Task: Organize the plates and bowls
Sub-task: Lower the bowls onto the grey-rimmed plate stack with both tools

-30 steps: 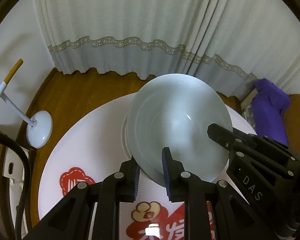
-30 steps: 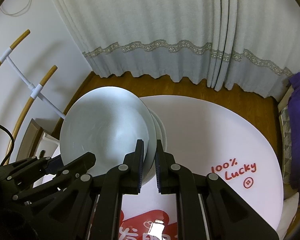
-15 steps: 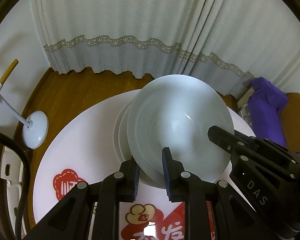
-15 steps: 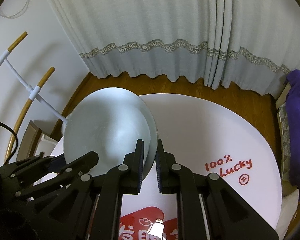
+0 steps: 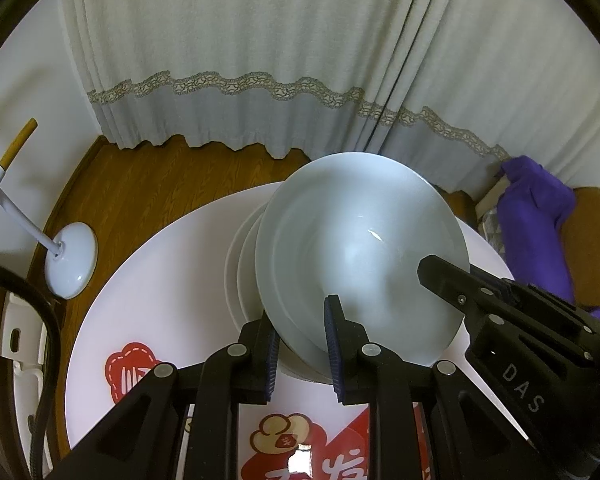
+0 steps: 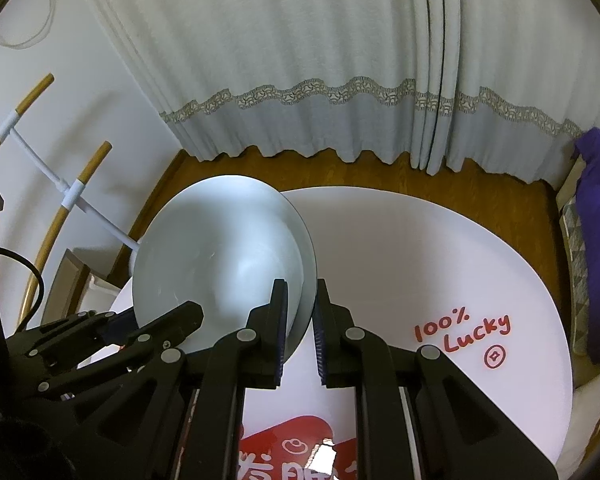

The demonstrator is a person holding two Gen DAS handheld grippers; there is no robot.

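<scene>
Two nested white bowls (image 5: 360, 248) are held tilted above the round white table (image 5: 160, 288). My left gripper (image 5: 300, 328) is shut on their near rim. My right gripper (image 6: 300, 312) is shut on the rim at the other side, and its fingers (image 5: 452, 280) show in the left wrist view. The same bowls (image 6: 216, 256) fill the left of the right wrist view. A stack of white plates (image 5: 240, 280) lies on the table under and left of the bowls, mostly hidden by them.
The table carries red prints and the words "100% Lucky" (image 6: 460, 332). A white stand with a round base (image 5: 70, 264) is on the wooden floor at the left. Curtains (image 5: 260, 60) hang behind. A purple cloth (image 5: 540, 216) lies at the right.
Both grippers have lifted the bowls and carried them rightwards. More of the plate stack shows at the bowls' left.
</scene>
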